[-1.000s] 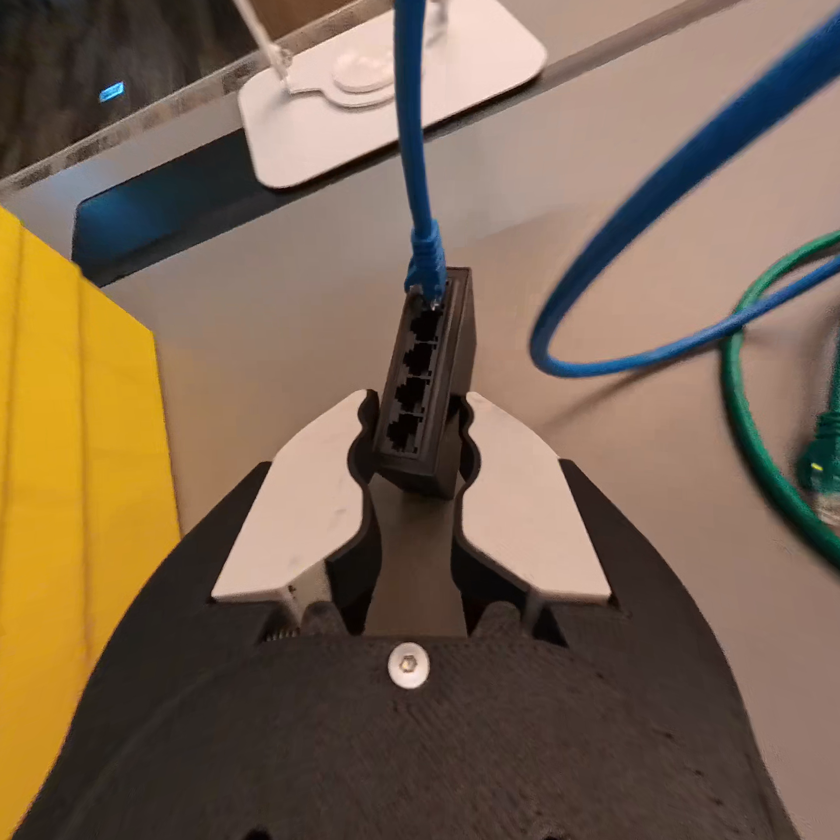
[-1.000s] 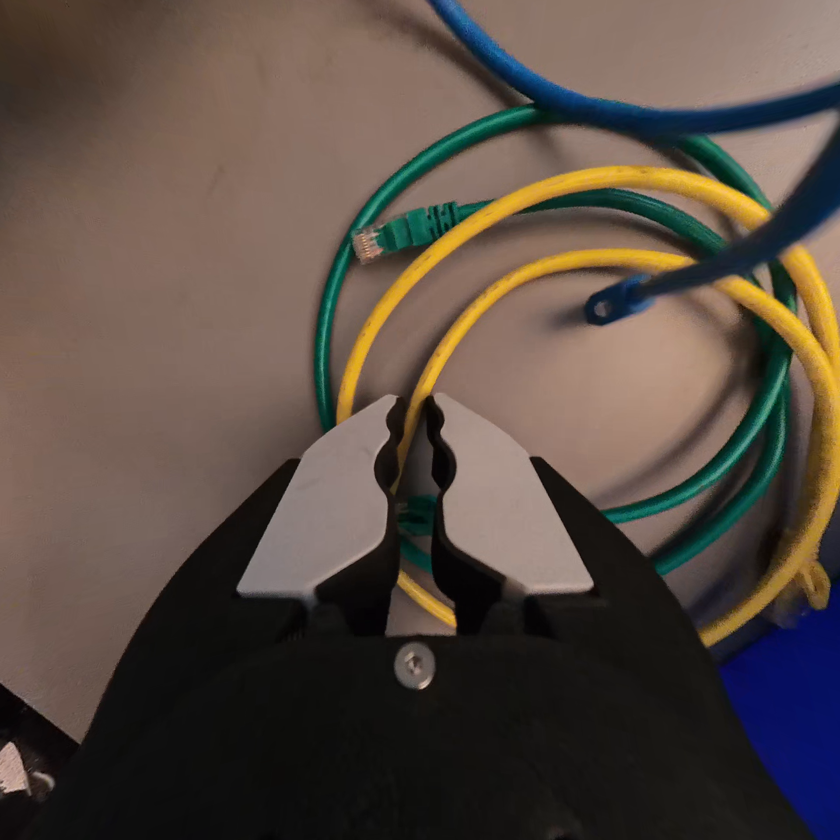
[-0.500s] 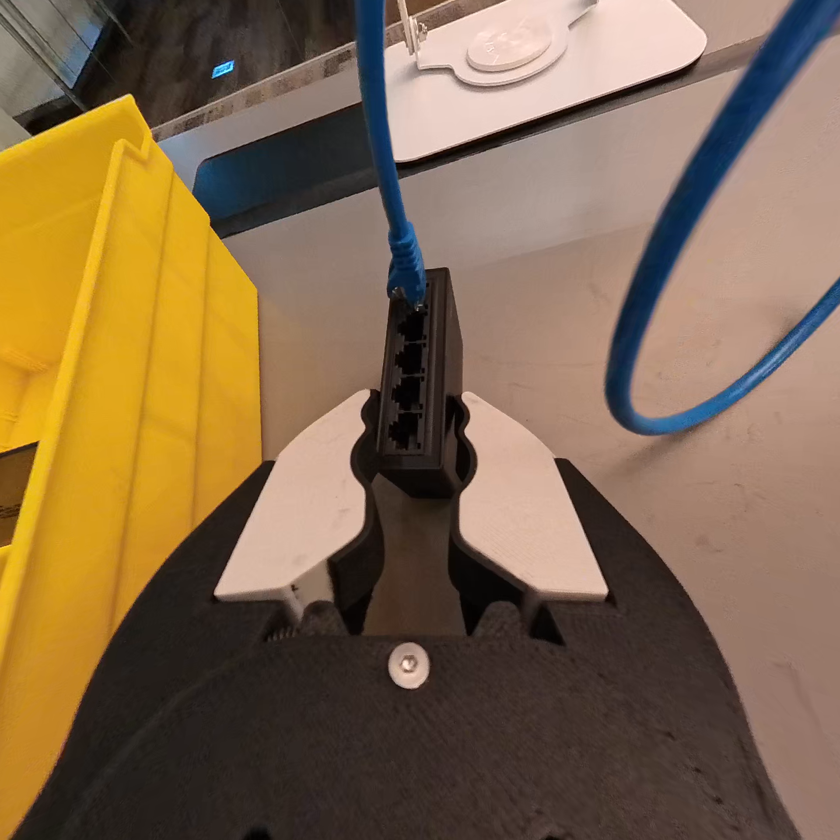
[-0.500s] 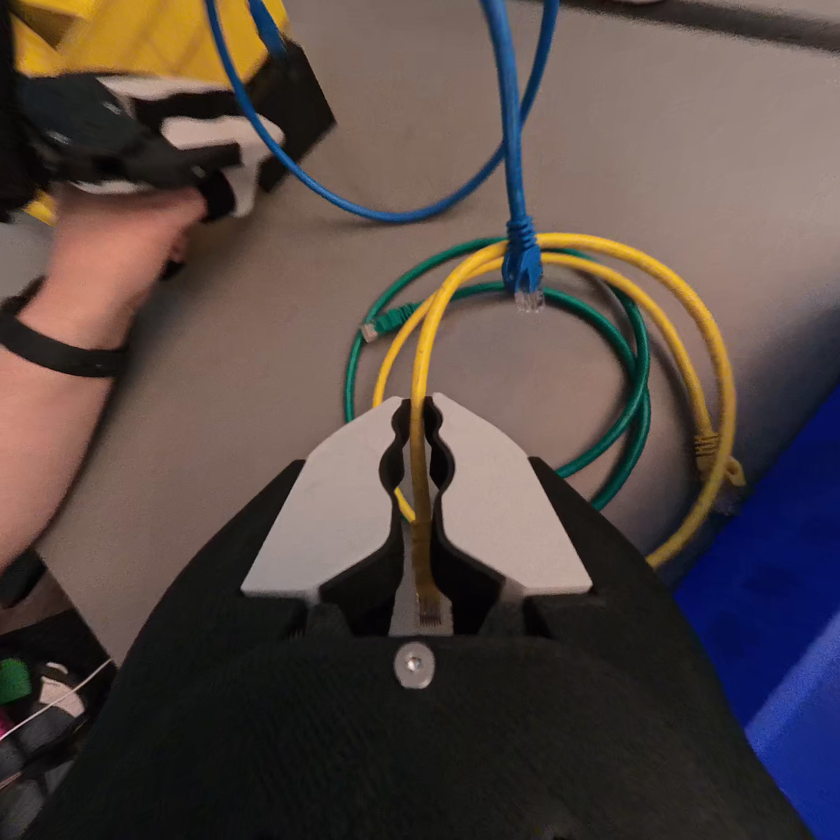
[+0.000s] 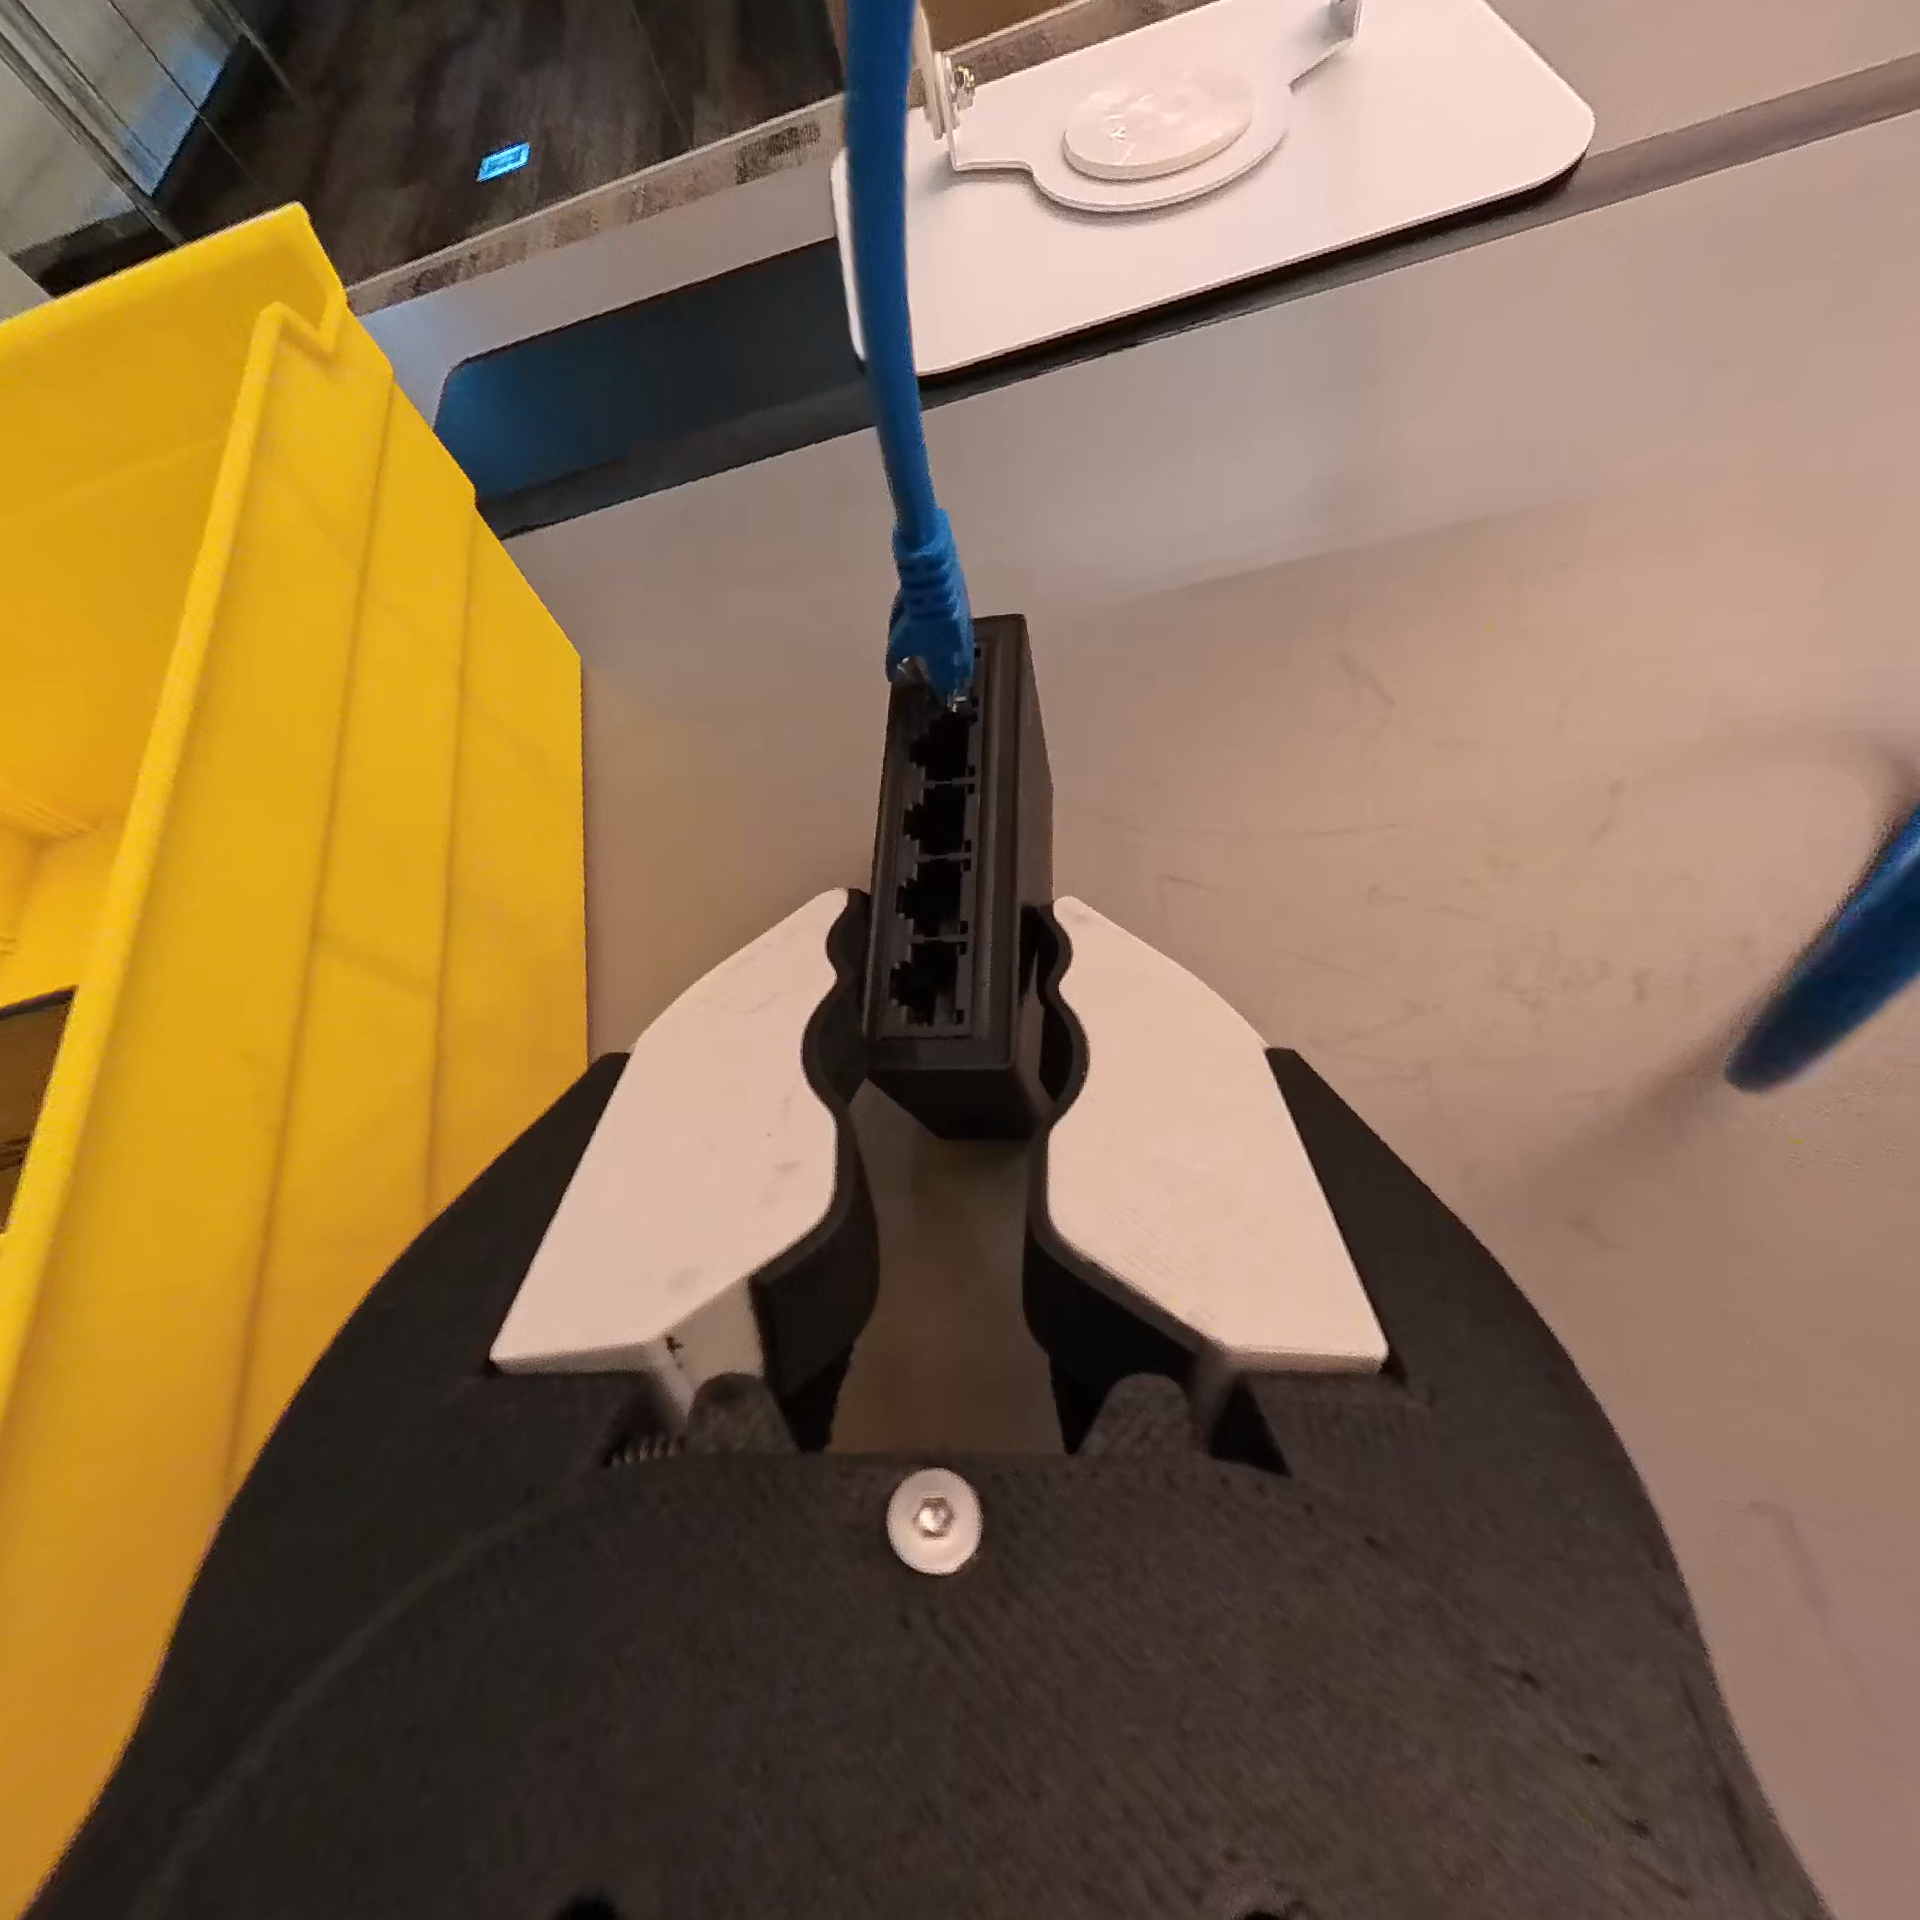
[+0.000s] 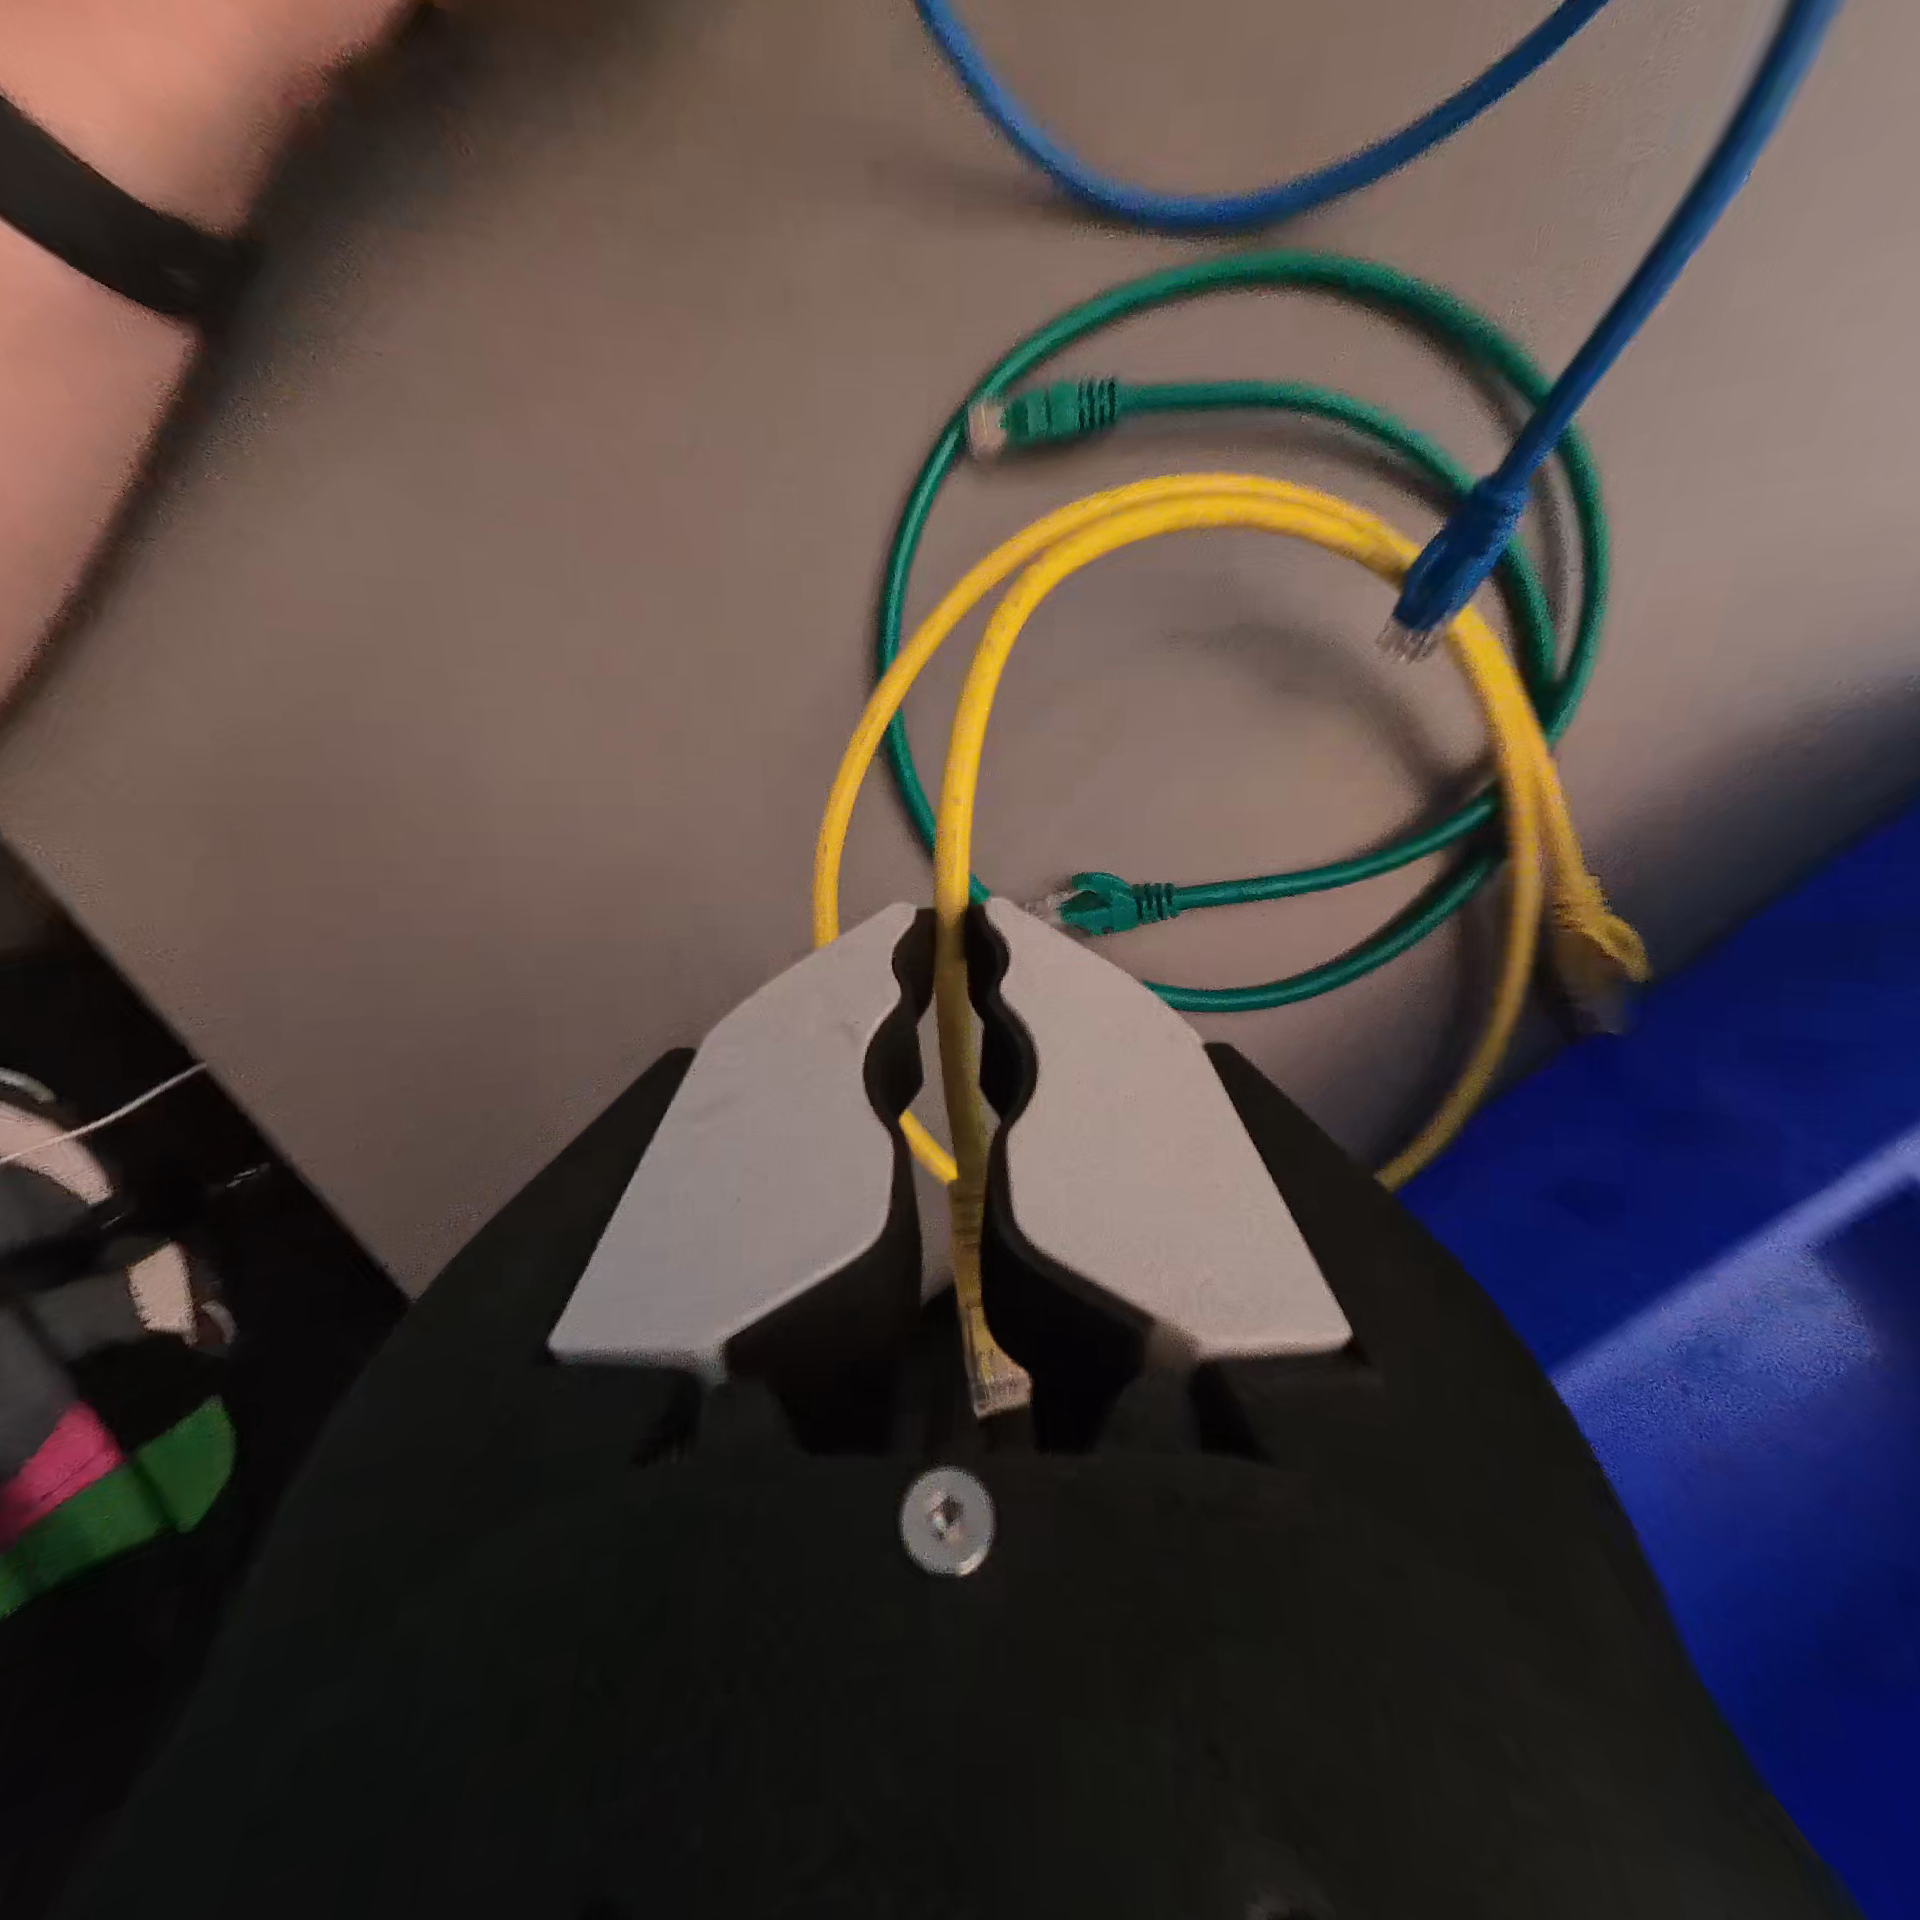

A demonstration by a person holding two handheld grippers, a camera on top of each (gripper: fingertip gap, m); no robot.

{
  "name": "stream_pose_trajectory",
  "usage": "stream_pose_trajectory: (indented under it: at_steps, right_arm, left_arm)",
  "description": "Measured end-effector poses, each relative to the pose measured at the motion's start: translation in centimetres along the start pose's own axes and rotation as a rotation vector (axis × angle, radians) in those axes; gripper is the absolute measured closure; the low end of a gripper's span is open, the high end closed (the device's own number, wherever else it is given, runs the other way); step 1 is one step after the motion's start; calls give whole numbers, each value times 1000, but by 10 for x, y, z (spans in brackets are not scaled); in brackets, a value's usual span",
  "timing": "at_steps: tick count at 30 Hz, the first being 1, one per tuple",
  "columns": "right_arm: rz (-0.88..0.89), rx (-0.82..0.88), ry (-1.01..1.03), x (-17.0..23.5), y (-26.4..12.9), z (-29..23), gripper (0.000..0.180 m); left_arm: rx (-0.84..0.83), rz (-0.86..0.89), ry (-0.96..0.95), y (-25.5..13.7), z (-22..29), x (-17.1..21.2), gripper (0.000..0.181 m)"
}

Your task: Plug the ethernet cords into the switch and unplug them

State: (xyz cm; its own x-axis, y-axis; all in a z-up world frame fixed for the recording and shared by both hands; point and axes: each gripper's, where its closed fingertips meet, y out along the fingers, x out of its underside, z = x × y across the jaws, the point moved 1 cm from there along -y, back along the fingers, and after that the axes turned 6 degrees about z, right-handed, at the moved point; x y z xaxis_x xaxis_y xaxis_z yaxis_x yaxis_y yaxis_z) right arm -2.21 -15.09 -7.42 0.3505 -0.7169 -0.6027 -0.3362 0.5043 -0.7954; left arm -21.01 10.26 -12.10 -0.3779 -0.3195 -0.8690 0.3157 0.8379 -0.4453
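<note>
My left gripper (image 5: pixel 948 920) is shut on a black switch (image 5: pixel 961 831), held above the grey table with its row of ports facing up. A blue cord (image 5: pixel 881 312) is plugged into the farthest port; the other ports are empty. Its free end (image 6: pixel 1449 566) hangs over the cord pile in the right wrist view. My right gripper (image 6: pixel 943 914) is shut on a yellow cord (image 6: pixel 961 1039), whose plug (image 6: pixel 992 1377) lies back between the fingers. The rest of the yellow cord (image 6: pixel 1195 499) loops over a coiled green cord (image 6: pixel 1247 275) on the table.
A yellow bin (image 5: pixel 208 727) stands close at the left of the switch. A white monitor base (image 5: pixel 1247 187) sits at the far table edge. A blue bin (image 6: pixel 1714 1299) is at the right of the cords. A person's arm with a black wristband (image 6: pixel 104 229) is at upper left. Tip to tip, the grippers are about 30 cm apart.
The left gripper has carried the switch toward the yellow bin and raised it. The right gripper has closed on the yellow cord and lifted it, drawing the loop up off the table.
</note>
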Motion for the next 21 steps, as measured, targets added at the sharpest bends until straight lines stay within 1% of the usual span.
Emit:
stream_pose_trajectory:
  at_steps: [3,6,8,10,12,18,21]
  right_arm:
    - [-36,-8,55,11,30,1,173]
    - [-134,42,90,33,46,11,172]
    - [-150,37,101,39,50,11,172]
    - [-140,35,112,40,51,11,172]
    - [-136,33,117,41,52,12,172]
    - [-123,7,122,40,57,12,172]
    - [-107,12,117,37,56,14,172]
  left_arm:
    - [18,6,-16,-3,1,1,153]
    - [21,5,-17,-4,0,2,152]
    - [14,1,-16,-3,-1,2,148]
    - [3,-4,-13,-2,-1,2,137]
    - [4,0,-11,-3,-1,0,132]
    - [52,0,-45,-5,2,-1,132]
    - [47,-4,-24,-4,3,0,132]
